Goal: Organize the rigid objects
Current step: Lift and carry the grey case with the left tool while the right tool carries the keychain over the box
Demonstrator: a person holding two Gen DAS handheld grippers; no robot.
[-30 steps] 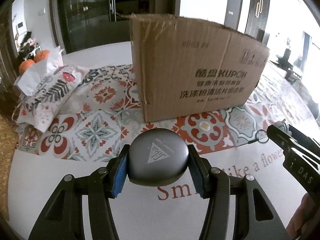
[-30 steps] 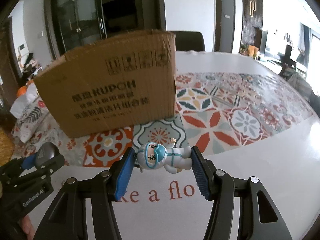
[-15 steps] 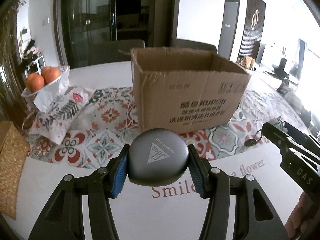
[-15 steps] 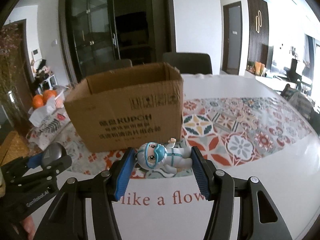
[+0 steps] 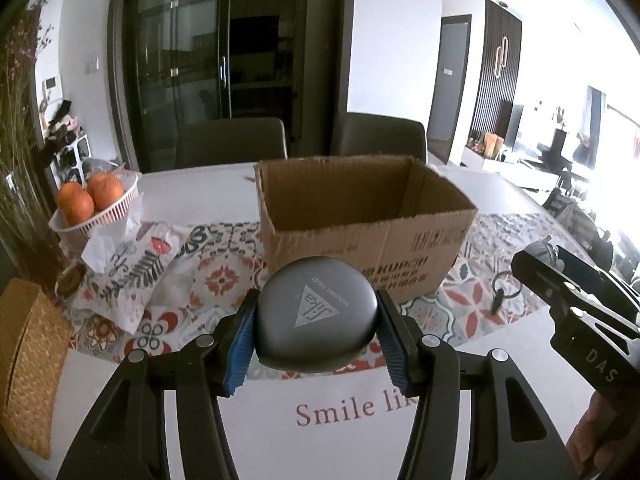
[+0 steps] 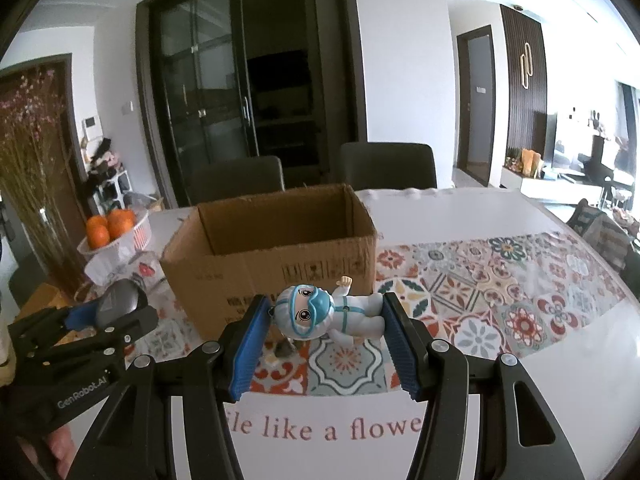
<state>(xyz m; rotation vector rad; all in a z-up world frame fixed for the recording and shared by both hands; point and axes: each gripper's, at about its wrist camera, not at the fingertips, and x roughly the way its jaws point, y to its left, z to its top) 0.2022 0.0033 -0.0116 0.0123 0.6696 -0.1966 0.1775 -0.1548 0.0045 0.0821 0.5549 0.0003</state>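
Observation:
My left gripper [image 5: 317, 330] is shut on a rounded grey case [image 5: 316, 314] with a triangle logo, held above the table in front of the open cardboard box [image 5: 368, 216]. My right gripper [image 6: 326, 334] is shut on a small white and blue figurine [image 6: 326, 314] lying sideways between the blue pads, also raised before the cardboard box [image 6: 276, 252]. The box's inside walls show in both views; its floor is hidden. In the right wrist view the left gripper [image 6: 106, 312] with the grey case [image 6: 118, 302] shows at the left. The right gripper's body [image 5: 576, 308] shows at the right of the left wrist view.
A patterned runner [image 6: 500, 300] lies under the box on the white table [image 6: 560, 400]. A white basket of oranges [image 5: 94, 204] and a printed cloth bag [image 5: 132, 272] stand left of the box, a woven mat [image 5: 28, 360] at the left edge. Two dark chairs [image 6: 384, 166] stand behind.
Both grippers have risen with their objects still held. The box, first seen from its side, now shows its open top and inner walls.

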